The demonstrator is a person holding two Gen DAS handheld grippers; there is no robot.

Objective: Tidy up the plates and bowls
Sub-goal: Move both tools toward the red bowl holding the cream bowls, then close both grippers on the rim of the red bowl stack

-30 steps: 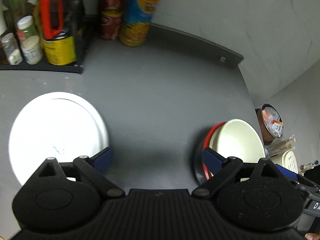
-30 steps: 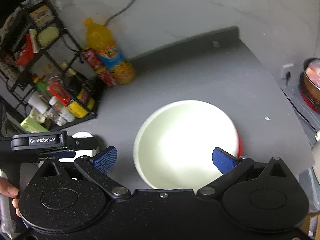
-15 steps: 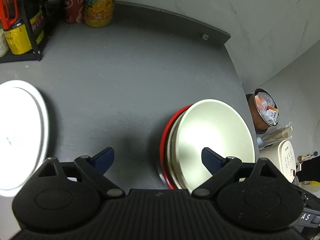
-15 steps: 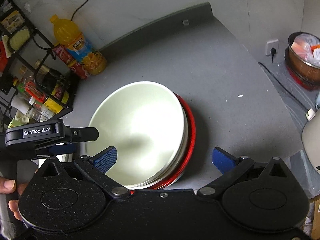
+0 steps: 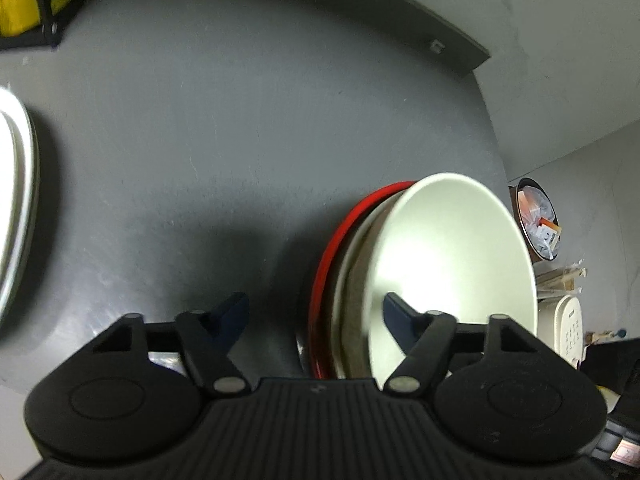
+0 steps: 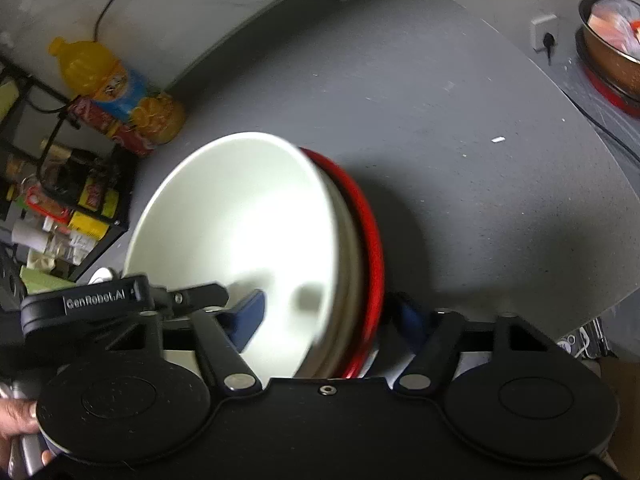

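A cream bowl [image 5: 452, 256] sits nested in a stack with a red bowl [image 5: 340, 240] at the bottom, on the grey counter [image 5: 240, 120]. My left gripper [image 5: 316, 312] is open and straddles the stack's left rim, one pad inside the cream bowl. In the right wrist view the cream bowl [image 6: 240, 216] and the red bowl [image 6: 368, 220] lie between the open pads of my right gripper [image 6: 332, 316], which straddles the right rim. A white plate [image 5: 16, 208] lies at the far left.
A black rack of jars and cans [image 6: 60, 184] stands at the back left, beside an orange juice bottle [image 6: 116, 88] and red cans [image 6: 108, 124]. A copper pot [image 6: 612, 48] and a wall socket [image 6: 544, 32] lie off the counter's right edge.
Both grippers have come closer to the bowl stack and now straddle its opposite rims. Their jaws have narrowed somewhat. The white plate has slid further to the left edge of the left view.
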